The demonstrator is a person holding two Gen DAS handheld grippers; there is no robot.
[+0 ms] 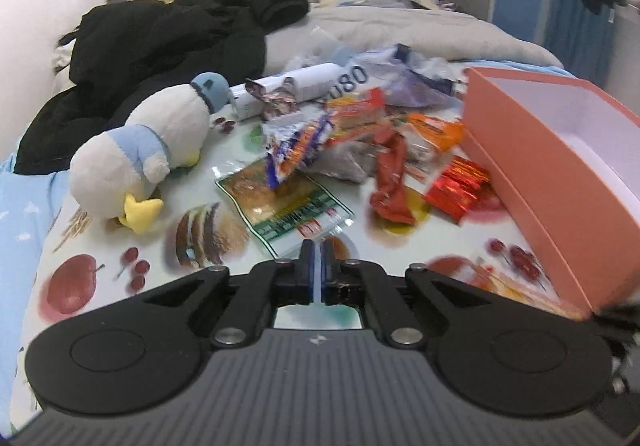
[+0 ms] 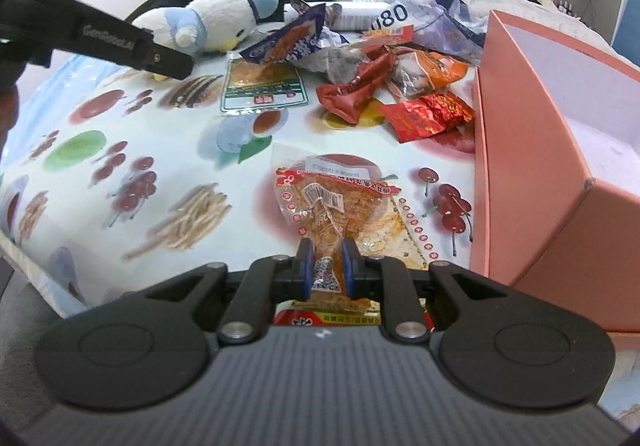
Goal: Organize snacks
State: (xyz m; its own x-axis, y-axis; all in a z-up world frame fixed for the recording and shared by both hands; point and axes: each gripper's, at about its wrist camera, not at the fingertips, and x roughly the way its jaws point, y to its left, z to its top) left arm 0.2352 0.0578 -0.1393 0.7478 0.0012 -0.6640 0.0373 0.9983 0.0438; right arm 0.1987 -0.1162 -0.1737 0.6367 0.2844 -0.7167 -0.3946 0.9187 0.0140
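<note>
Jaws of right gripper [image 2: 327,246] pinch orange snack packet [image 2: 336,202].

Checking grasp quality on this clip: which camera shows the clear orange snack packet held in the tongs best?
The right wrist view: the orange snack packet fills the centre, its end pinched between the right tongs, printed labels facing the camera. The left wrist view does not show that packet; it shows only the left tongs, shut on nothing, and the snack pile.

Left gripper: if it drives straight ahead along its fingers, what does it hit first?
Likely the green-bordered snack packet, lying flat on the tablecloth directly ahead of the shut left gripper. Depth is uncertain; if it passes above, the snack pile comes next.
</note>
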